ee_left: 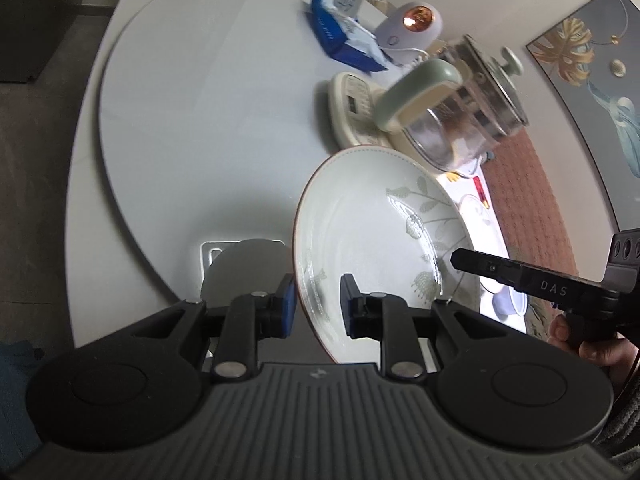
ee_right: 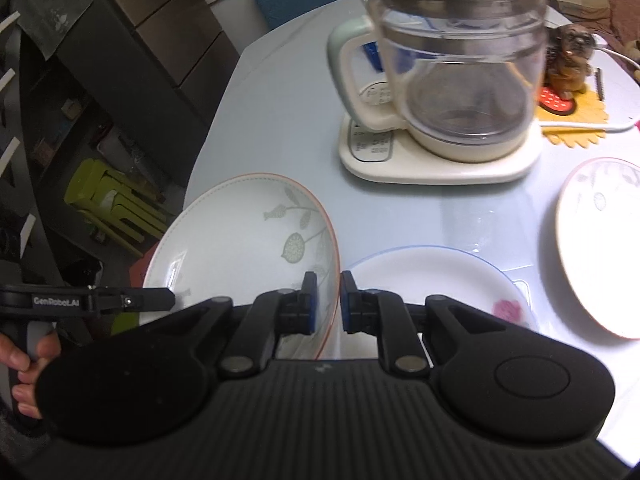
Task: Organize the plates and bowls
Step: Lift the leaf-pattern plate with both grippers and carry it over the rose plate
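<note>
While both grippers meet on one leaf-patterned bowl [ee_left: 372, 240], it hangs tilted above the counter [ee_left: 208, 140], its rim passing between each set of jaws. Seen from the left wrist, the left gripper [ee_left: 318, 304] has its blue pads on either side of the bowl's near rim, one pad against the outer wall and the other inside, so the jaws look clenched on it. Past the far rim, the right gripper [ee_left: 520, 276] reaches in from the right side of the jaws. Seen from the right wrist, the right gripper [ee_right: 326, 304] pinches the bowl's [ee_right: 248, 240] thin edge between narrowly spaced pads, grasping it, while the left gripper [ee_right: 100, 302] comes in from the left. Just right of these jaws a white plate [ee_right: 432, 276] with a pink flower lies flat on the counter, and further right sits a red-rimmed plate [ee_right: 600, 248]. Ahead of the jaws stands a glass kettle [ee_right: 456, 60] on its cream base [ee_right: 432, 160].
</note>
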The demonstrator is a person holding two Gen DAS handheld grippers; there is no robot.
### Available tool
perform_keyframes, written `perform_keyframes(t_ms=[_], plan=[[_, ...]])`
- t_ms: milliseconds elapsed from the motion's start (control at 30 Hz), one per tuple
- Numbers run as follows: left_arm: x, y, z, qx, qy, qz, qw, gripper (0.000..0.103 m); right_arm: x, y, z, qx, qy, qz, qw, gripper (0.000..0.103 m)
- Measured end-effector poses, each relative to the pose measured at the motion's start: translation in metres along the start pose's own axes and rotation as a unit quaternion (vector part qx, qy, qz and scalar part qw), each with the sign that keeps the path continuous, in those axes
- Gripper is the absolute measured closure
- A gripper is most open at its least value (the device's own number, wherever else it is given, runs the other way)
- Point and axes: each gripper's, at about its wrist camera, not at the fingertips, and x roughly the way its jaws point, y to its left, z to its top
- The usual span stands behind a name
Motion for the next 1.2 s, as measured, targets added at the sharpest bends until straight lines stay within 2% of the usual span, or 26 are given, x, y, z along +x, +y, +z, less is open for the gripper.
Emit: perform_keyframes(t_ms=[300, 500, 767, 1100, 1200], plan=[[0.018, -0.051, -0.023, 0.007, 0.014, -0.010, 0.9998, 0.077, -0.042, -0.038, -0.027, 0.023, -0.018, -0.015, 0.999, 0.088], [0.040, -0.082, -0.039, 0.021, 0.034, 0.003, 0.9992, 0.077, -0.052, -0.067, -0.037, 0.034, -0.018, -0.018, 0.999, 0.088], [0.071, -0.098, -0.049, 0.010, 0.049, 0.042, 0.9979, 0.077, -0.040, -0.099, -0.046, 0.021, 0.003, -0.013, 1.000, 0.088], [0.086, -0.103, -0.046, -0.007, 0.040, 0.086, 0.9954, 0.077, -0.019, -0.117, -0.048, 0.003, 0.029, 0.009, 1.000, 0.088], [0.088, -0.103, -0.047, -0.008, 0.049, 0.084, 0.9952, 0.077, -0.017, -0.123, -0.049, 0.000, 0.035, 0.019, 0.999, 0.088]])
